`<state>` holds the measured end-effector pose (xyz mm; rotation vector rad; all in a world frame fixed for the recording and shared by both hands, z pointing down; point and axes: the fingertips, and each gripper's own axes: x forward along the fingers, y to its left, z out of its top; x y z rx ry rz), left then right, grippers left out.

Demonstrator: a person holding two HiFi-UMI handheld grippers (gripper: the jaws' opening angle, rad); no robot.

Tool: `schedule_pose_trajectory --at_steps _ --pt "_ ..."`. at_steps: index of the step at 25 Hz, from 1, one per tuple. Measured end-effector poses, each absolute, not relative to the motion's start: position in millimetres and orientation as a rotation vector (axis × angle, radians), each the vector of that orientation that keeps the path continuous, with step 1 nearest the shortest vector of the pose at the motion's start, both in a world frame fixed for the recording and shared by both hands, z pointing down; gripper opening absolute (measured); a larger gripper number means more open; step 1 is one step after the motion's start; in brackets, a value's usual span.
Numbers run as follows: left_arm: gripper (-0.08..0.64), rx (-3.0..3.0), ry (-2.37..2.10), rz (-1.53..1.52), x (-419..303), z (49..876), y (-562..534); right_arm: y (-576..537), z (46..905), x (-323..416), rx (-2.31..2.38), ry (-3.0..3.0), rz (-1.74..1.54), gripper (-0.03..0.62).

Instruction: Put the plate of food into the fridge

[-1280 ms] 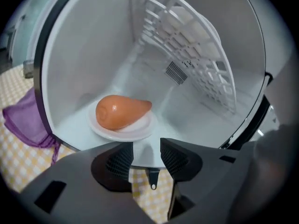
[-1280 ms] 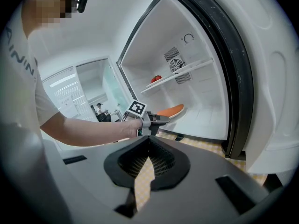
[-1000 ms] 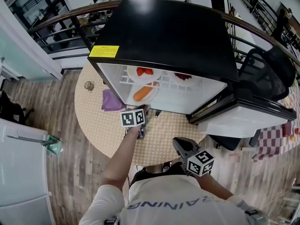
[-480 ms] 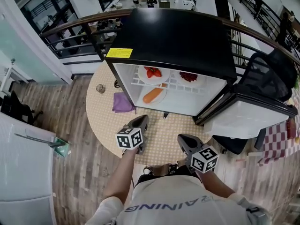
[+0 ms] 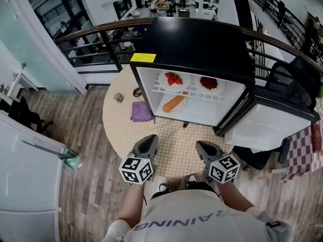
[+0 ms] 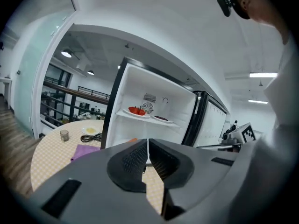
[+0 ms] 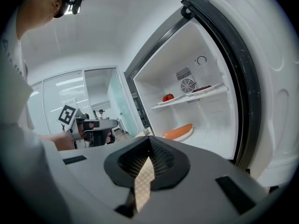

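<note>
Already the plate [image 5: 180, 109] with its orange food [image 5: 173, 104] lies on the fridge [image 5: 197, 39] floor, at 12 o'clock from both grippers. The left gripper [image 5: 150, 137] and right gripper [image 5: 200, 143] are closed on nothing, well apart from it. The door [image 5: 267, 127] hangs open at 3 o'clock. The risk, I judge: the plate sits near the front lip, so a hard swing of the door could clip it and roll the food off.

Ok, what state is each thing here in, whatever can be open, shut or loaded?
Fridge, open, door swung wide.
Left claw, shut, empty.
Right claw, shut, empty.
Plate of orange food, inside, on the fridge floor.
Shelf, loaded with two plates.
</note>
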<state>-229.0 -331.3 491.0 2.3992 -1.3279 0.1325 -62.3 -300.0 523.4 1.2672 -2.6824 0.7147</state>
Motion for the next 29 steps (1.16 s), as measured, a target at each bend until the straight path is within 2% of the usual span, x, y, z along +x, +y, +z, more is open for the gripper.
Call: schedule_pose_trajectory --at_steps 8,29 --pt "0.018 2.448 -1.382 0.096 -238.9 472.4 -298.5 -295.8 506.8 -68.9 1.313 -2.690 0.571 0.021" --pt "0.018 2.430 -1.350 0.072 -235.7 477.6 -299.0 -288.7 506.8 -72.1 1.291 -2.675 0.562 0.021"
